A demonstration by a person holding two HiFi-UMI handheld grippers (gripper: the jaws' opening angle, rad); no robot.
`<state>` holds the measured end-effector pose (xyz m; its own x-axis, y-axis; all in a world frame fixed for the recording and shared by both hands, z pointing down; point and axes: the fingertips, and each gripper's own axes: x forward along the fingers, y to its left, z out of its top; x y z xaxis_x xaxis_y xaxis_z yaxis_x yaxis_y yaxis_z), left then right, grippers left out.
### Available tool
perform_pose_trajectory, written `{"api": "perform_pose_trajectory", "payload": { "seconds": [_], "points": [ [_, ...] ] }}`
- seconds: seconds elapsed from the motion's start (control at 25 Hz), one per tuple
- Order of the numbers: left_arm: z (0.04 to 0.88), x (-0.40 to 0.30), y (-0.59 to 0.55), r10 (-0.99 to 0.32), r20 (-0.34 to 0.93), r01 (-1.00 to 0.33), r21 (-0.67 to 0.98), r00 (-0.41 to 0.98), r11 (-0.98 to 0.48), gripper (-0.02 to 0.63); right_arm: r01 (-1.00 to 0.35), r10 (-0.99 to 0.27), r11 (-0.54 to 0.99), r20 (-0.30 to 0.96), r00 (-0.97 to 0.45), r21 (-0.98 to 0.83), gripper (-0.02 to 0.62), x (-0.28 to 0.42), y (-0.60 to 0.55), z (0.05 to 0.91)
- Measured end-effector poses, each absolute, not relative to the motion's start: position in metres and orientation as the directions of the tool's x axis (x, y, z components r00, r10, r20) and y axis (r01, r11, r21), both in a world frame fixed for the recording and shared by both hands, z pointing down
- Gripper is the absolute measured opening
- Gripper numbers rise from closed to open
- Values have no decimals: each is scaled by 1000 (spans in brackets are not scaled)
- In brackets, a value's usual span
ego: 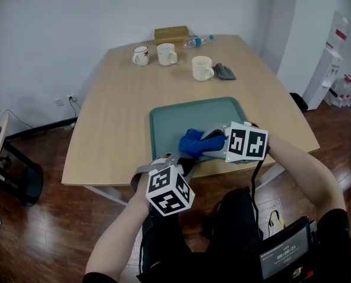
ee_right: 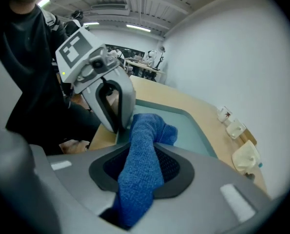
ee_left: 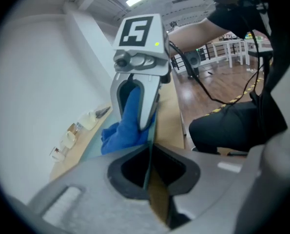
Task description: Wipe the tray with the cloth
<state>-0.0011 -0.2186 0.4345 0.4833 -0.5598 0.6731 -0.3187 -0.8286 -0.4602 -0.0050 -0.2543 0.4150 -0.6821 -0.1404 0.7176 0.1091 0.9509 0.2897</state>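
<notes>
A green tray [ego: 187,114] lies near the front edge of the wooden table [ego: 116,111]. At its near right, a blue cloth [ego: 193,141] rests bunched on it. My right gripper [ego: 213,143] is shut on that cloth. In the right gripper view the cloth [ee_right: 145,145] runs out of the jaws onto the tray [ee_right: 183,130]. My left gripper [ego: 178,161] is at the tray's near rim. In the left gripper view the thin rim [ee_left: 148,157] stands pinched between the jaws, with the right gripper [ee_left: 133,123] and the cloth [ee_left: 120,130] just beyond.
Three mugs [ego: 141,55] [ego: 166,54] [ego: 202,68] stand at the table's far side, along with a grey rag [ego: 225,71], a cardboard box [ego: 171,35] and a plastic bottle [ego: 197,40]. A dark stool [ego: 28,181] stands on the floor at the left.
</notes>
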Motion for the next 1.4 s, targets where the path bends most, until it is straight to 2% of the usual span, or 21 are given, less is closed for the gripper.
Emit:
{"api": "perform_pose_trajectory", "payload": {
  "seconds": [0.24,0.32,0.72,0.84,1.04,1.4],
  "points": [
    [433,2,-214,-552,674,-311,-456,491,-834,28,153,-33,968,710,-704,197,112,3,-247,416],
    [432,3,-213,-550,671,-304,-459,498,-835,28,141,-32,973,706,-708,185,112,3,-260,415],
    [429,3,-214,-540,660,-297,-453,522,-841,26,-141,-311,946,689,-655,293,112,2,-398,413],
    [430,2,-215,-541,662,-298,-452,519,-840,26,-174,-347,935,698,-627,309,114,11,-424,413],
    [433,1,-217,-532,670,-303,-438,518,-847,26,-146,-313,946,706,-635,289,114,15,-412,417],
    [435,-1,-218,-526,678,-305,-429,513,-850,26,-49,-175,980,710,-683,195,114,44,-304,419]
  ]
}}
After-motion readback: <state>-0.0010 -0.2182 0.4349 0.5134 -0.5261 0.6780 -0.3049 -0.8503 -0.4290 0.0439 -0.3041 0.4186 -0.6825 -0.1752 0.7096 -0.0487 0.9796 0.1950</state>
